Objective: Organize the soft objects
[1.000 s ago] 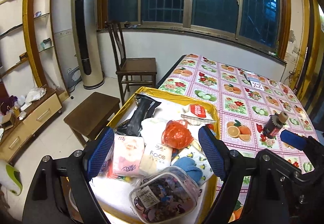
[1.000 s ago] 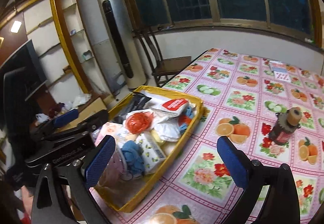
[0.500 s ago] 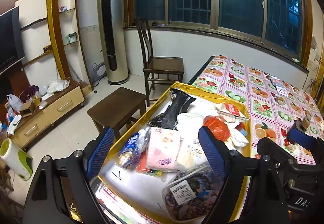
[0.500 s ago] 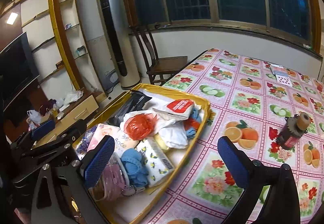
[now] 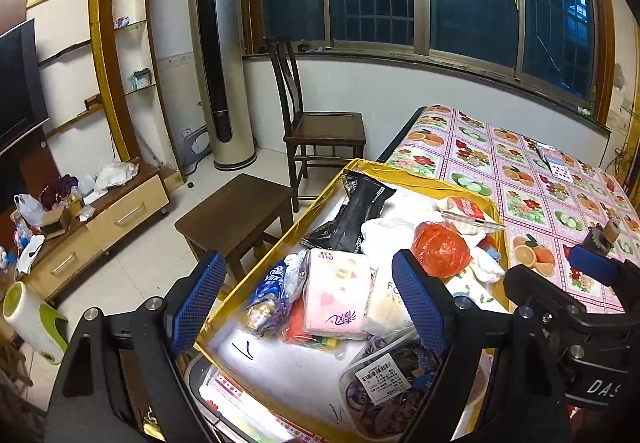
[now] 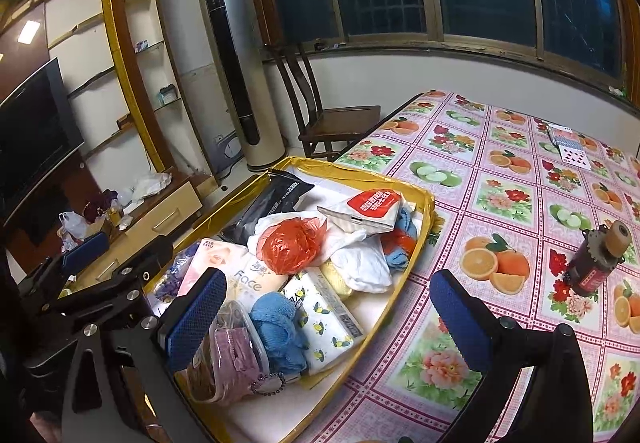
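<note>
A gold-rimmed tray (image 5: 404,171) (image 6: 427,219) sits at the table's left end, piled with soft things: a pink tissue pack (image 5: 335,291) (image 6: 216,258), an orange plastic bag (image 5: 440,249) (image 6: 291,245), a black pouch (image 5: 356,217) (image 6: 269,203), white cloth (image 6: 362,267), a blue cloth (image 6: 277,331) and a lemon-print tissue pack (image 6: 326,319). My left gripper (image 5: 307,305) hovers open above the tray's near left part. My right gripper (image 6: 326,323) hovers open over the tray's near right edge. Neither holds anything.
A brown bottle (image 6: 596,263) (image 5: 600,239) stands on the fruit-print tablecloth (image 6: 500,179), right of the tray. Playing cards (image 6: 568,141) lie at the far end. A stool (image 5: 236,213), a chair (image 5: 320,123) and a tower air conditioner (image 5: 218,63) stand left of the table.
Both grippers have drawn back and swung left, so more of the floor and cabinet shows. Both stayed open and the tray's contents have not moved.
</note>
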Tool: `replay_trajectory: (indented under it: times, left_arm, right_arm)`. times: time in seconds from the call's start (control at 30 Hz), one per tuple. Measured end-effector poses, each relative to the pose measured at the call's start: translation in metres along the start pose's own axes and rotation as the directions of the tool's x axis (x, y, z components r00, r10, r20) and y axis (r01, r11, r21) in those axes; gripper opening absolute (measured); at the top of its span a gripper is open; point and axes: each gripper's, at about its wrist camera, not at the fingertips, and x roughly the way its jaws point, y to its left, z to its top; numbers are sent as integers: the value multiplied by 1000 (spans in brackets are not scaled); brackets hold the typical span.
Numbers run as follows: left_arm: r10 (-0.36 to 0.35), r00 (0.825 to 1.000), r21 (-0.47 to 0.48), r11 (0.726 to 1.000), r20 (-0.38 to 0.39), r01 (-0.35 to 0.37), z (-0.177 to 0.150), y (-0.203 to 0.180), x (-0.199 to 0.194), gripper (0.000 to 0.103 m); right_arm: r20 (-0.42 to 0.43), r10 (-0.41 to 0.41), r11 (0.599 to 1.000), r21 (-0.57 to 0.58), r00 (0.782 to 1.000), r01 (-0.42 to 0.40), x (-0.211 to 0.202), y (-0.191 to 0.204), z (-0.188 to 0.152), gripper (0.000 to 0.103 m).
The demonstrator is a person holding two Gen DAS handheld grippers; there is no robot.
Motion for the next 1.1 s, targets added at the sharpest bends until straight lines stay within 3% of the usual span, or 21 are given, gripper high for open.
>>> replay_trajectory:
  times: [0.77,1.1]
  left_arm:
    - [-90,996,-26,996,-24,89,-1,9,8,86]
    - [-83,997,-18,996,-7,83,-3,9,4,86]
  right_arm:
    - [-3,10,1000,12,1000,-10,-1,-4,-2,102]
    - [-3,12,1000,22,1000,-12,-2,-8,-4,102]
